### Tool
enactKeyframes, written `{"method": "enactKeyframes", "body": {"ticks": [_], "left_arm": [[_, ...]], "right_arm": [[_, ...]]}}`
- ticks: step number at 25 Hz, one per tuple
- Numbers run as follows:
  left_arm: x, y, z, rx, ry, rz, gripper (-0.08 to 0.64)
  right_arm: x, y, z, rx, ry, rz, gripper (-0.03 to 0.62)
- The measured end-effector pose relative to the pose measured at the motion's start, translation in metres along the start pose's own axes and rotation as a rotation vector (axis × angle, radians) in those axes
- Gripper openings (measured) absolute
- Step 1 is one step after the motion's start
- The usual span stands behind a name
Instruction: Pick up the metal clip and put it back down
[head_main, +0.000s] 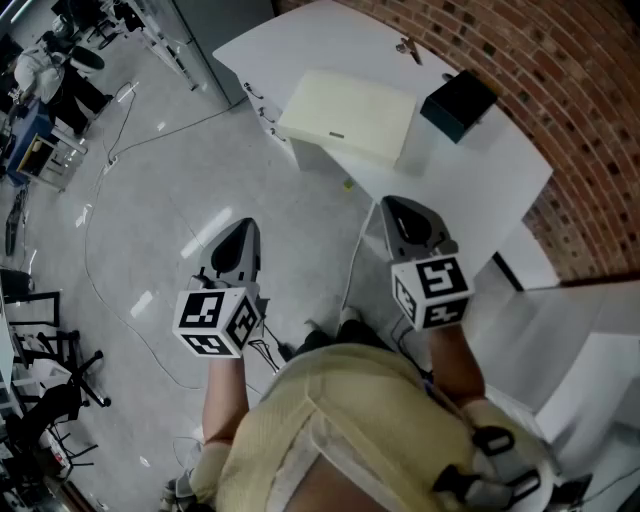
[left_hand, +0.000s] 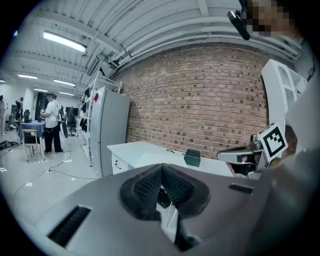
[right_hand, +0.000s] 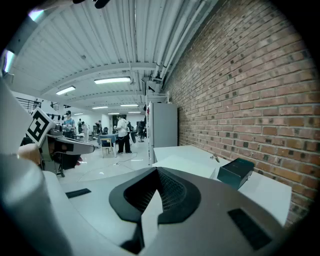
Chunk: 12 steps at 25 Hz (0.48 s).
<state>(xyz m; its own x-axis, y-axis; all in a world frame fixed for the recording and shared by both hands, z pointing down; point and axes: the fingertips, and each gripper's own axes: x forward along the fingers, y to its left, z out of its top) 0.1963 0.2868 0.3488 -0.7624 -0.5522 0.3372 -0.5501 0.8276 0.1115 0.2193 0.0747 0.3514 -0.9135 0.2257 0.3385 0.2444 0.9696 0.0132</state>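
A white rectangular surface (head_main: 480, 170) stands against a red-brown brick wall (head_main: 560, 90) in a large workshop room with a pale grey glossy floor (head_main: 150, 200), a ribbed ceiling and strip lights. The surface's end toward the room has drawer handles. A tall grey cabinet (right_hand: 162, 125) stands past its far end. Thin cables (head_main: 95, 275) trail over the floor, and black office chairs (head_main: 50, 395) stand at the room's edge. Standing people, one in a white shirt (left_hand: 51, 125), are far off in the background.

The surface carries three things: one small metal clip (head_main: 407, 47), one flat cream rectangular box (head_main: 350, 115) and one dark teal box (head_main: 458, 104). The clip lies alone on the far end of the surface, close to the brick wall, and nothing touches it. It is well apart from both grippers.

There are two grippers, each bearing a marker cube. The left gripper (head_main: 243, 228) hangs over bare floor, short of the surface, its jaws clenched with nothing between the ribbed pads. The right gripper (head_main: 398, 207) reaches about to the near edge of the surface, and its jaws are likewise pressed together and empty.

Between the grippers and the clip lies the cream box. The teal box sits to its right, nearer the wall. The person's yellow top (head_main: 340, 420) fills the bottom of the head view.
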Motion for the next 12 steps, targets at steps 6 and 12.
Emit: {"method": "enactKeyframes", "body": {"ticks": [6,12], "left_arm": [[0.010,-0.013,0.001,-0.025,-0.016,0.010,0.003],[0.007,-0.013,-0.003,-0.045,-0.014,0.029,0.003]], "right_arm": [[0.003,0.002,-0.007,-0.013,0.009,0.044,0.003],[0.015,0.002,-0.017,-0.016,0.033,0.067,0.003]]}}
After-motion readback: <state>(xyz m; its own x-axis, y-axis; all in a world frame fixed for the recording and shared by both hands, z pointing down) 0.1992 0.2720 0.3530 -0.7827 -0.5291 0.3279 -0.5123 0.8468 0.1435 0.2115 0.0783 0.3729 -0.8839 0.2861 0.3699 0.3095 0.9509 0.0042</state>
